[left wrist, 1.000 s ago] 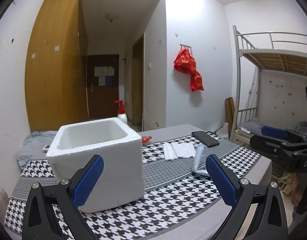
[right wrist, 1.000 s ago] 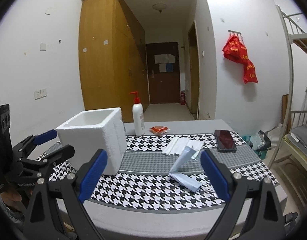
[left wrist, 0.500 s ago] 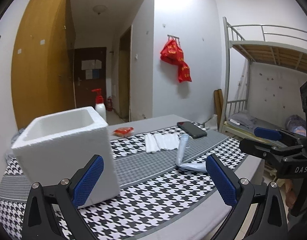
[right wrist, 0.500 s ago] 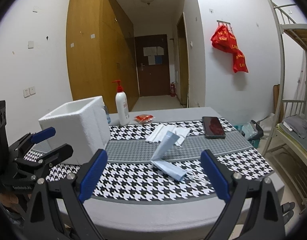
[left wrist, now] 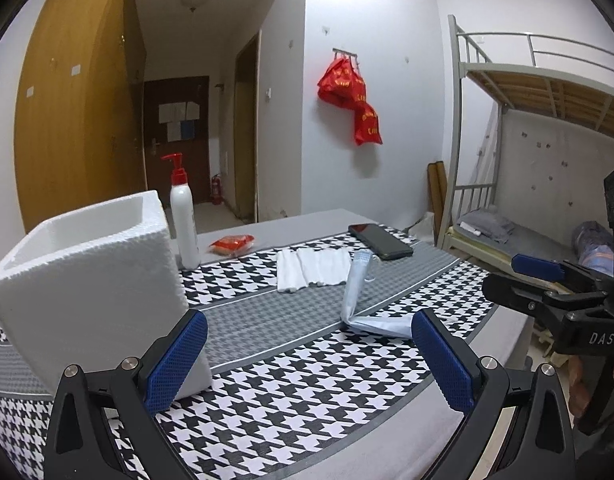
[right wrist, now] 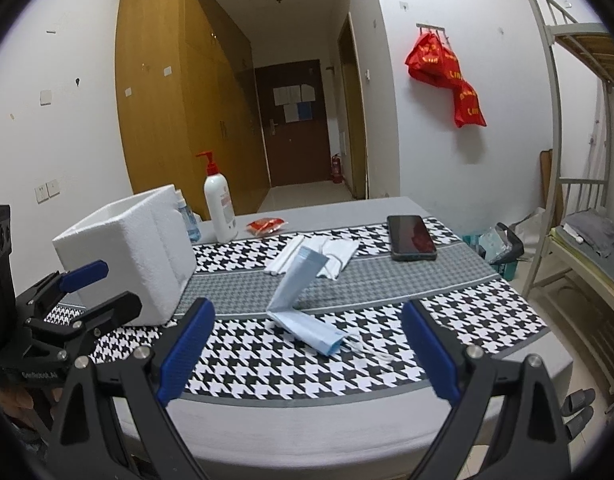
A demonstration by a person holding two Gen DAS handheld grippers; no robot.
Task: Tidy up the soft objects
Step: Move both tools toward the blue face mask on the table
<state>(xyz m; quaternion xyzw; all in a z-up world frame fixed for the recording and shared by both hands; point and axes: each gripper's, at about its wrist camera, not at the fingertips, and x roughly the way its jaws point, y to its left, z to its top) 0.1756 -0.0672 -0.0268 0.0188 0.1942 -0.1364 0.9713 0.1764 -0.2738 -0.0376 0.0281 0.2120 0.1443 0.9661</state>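
Observation:
A light blue face mask [left wrist: 357, 298] [right wrist: 303, 300] lies folded on the houndstooth cloth, one half standing up. White folded masks [left wrist: 313, 268] [right wrist: 321, 256] lie just behind it. A white foam box [left wrist: 87, 280] [right wrist: 127, 256] stands open at the left. My left gripper [left wrist: 307, 360] is open and empty, low at the table's near edge beside the box. My right gripper [right wrist: 307, 348] is open and empty, in front of the blue mask. Each gripper also shows in the other view, the left [right wrist: 87, 292] and the right [left wrist: 547, 284].
A white pump bottle with red top [left wrist: 183, 220] [right wrist: 219, 208], a red packet [left wrist: 231, 243] [right wrist: 265, 225] and a black phone [left wrist: 381, 240] [right wrist: 411, 237] lie at the back of the table [right wrist: 307, 432]. A bunk bed [left wrist: 547, 160] stands at the right.
Both grippers have swung rightward and come a little closer to the table. The box has shifted to the left in both views. Nothing has been grasped.

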